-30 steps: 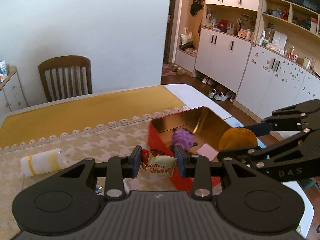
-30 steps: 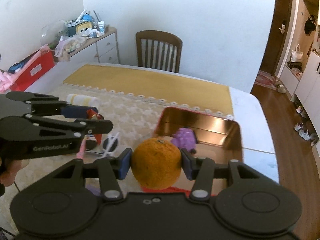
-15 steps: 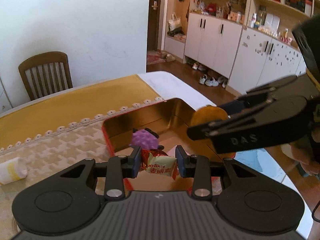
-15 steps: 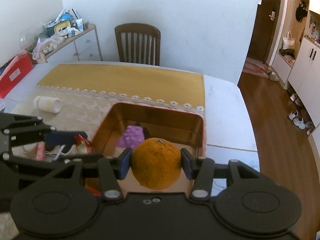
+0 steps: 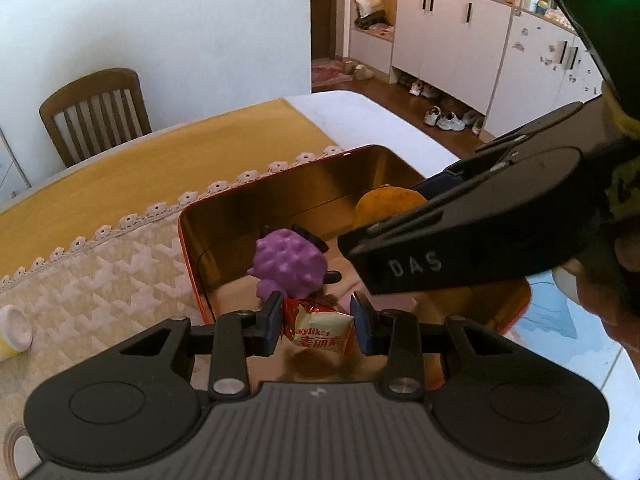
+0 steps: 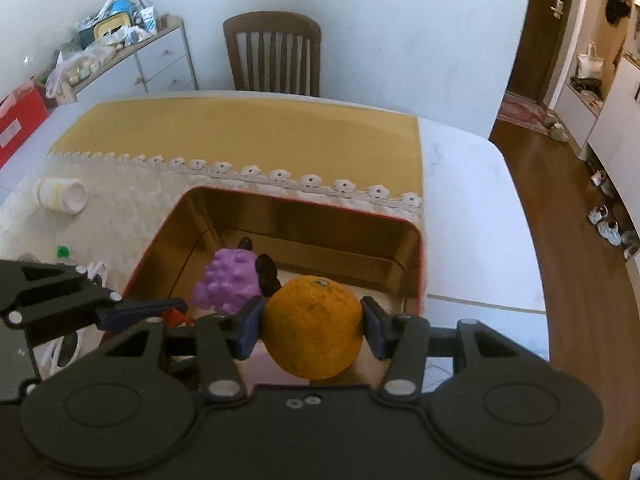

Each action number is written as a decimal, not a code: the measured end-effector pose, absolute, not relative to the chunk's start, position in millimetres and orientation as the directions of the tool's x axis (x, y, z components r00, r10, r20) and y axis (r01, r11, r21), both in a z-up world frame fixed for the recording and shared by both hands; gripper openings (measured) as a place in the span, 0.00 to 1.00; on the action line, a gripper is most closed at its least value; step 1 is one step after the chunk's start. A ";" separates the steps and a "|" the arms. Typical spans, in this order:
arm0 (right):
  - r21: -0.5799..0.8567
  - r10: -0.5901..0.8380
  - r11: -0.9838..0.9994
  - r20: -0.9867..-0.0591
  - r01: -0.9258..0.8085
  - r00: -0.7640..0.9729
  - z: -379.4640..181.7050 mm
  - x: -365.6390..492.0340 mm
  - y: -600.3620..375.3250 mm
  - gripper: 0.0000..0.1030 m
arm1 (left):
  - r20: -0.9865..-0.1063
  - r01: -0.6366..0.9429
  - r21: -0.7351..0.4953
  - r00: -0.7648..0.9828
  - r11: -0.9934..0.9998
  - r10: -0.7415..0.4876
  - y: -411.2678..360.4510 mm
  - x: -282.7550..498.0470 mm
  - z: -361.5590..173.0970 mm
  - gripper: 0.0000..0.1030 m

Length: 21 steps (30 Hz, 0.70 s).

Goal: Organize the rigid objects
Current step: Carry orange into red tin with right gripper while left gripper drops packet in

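Orange [image 6: 313,326] and snack packet [image 5: 319,329] had both travelled from beside the red tin [image 5: 192,264] to a spot over its open mouth; a second earlier the tin lay ahead of the tools and off to one side. The bumpy purple toy [image 5: 286,266] in the tin had stayed put, and now showed much closer in both views.

The left tool [image 5: 316,328] pointed forward over the tin's near edge, its blue pads clamped on the packet from either side. The right tool [image 6: 313,326] came in from the right, angled down over the tin's right half, its pads closed on the orange, which hung above the gold floor of the tin rather than resting on it.

Inside the tin the purple toy sat near the left wall, with a dark piece just behind it. A white and yellow bottle [image 6: 63,195] lay on its side on the cream cloth of the worktop [image 6: 472,208], well left of the tin.
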State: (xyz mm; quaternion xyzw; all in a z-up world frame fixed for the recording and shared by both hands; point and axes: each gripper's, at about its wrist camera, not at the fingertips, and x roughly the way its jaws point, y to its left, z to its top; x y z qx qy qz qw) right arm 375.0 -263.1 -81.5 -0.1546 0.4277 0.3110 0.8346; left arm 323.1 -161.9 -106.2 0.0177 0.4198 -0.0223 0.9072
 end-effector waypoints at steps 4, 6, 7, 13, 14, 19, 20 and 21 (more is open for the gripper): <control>0.011 0.386 0.748 -0.820 -0.664 0.422 -87.6 380.1 -259.9 0.50 | -0.775 0.061 0.001 0.631 0.998 -0.038 -160.3 329.3 -111.6 0.34; 0.009 0.381 0.746 -0.826 -0.665 0.415 -91.2 382.1 -258.8 0.50 | -0.780 0.064 0.005 0.624 0.998 -0.036 -160.6 331.3 -114.6 0.34; 0.012 0.379 0.746 -0.830 -0.666 0.410 -93.0 383.1 -258.0 0.50 | -0.784 0.060 -0.001 0.619 0.998 -0.038 -159.5 333.0 -115.7 0.34; 0.015 0.370 0.745 -0.841 -0.667 0.395 -100.5 385.3 -257.4 0.50 | -0.804 0.069 0.011 0.594 0.998 -0.032 -159.4 337.5 -124.0 0.34; 0.014 0.369 0.746 -0.841 -0.666 0.396 -101.4 385.5 -257.4 0.50 | -0.806 0.073 0.009 0.591 0.997 -0.036 -160.3 337.6 -124.3 0.34; 0.027 0.378 0.752 -0.837 -0.659 0.396 -98.8 384.8 -260.0 0.52 | -0.812 0.078 0.004 0.583 0.997 -0.042 -161.3 338.4 -124.7 0.36; 0.026 0.378 0.753 -0.834 -0.657 0.401 -97.9 384.7 -260.1 0.52 | -0.812 0.079 0.005 0.582 0.997 -0.042 -161.2 338.2 -124.6 0.36; 0.023 0.379 0.754 -0.831 -0.656 0.407 -96.3 384.0 -260.5 0.52 | -0.813 0.080 0.004 0.581 0.997 -0.043 -161.5 338.1 -124.2 0.36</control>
